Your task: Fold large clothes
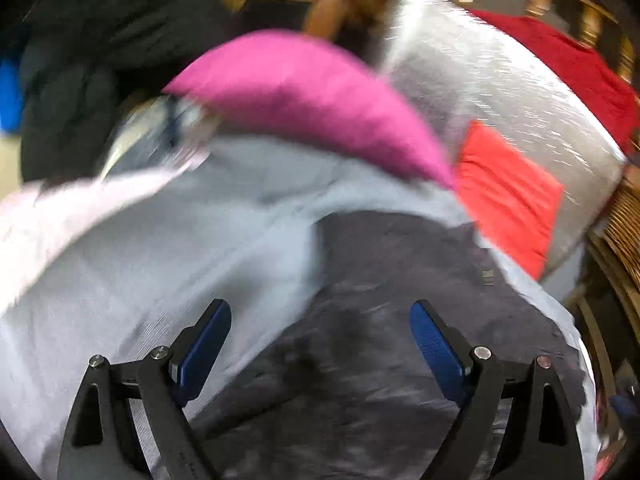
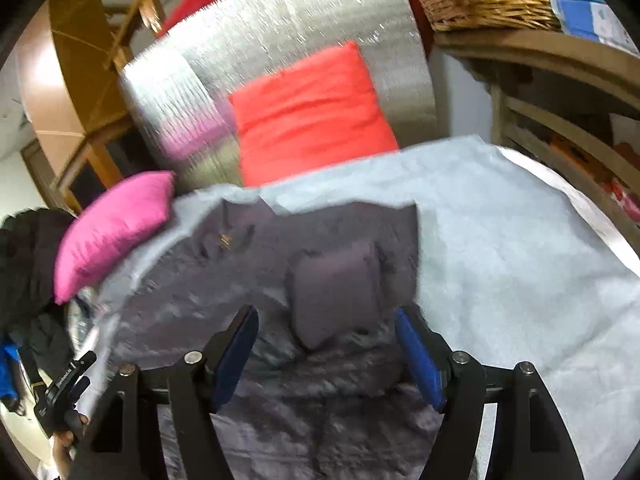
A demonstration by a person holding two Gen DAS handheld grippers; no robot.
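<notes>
Both claws released, left gripper and right gripper hovering empty over the dark garment spread on the pale sheet, folded sleeve just ahead of right.

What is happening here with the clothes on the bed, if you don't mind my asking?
A person is folding a dark grey padded jacket spread on a pale blue bedsheet. Both the left hand-held gripper and the right hand-held gripper are open above the jacket, gripping nothing. A pink cushion lies beside it.
</notes>
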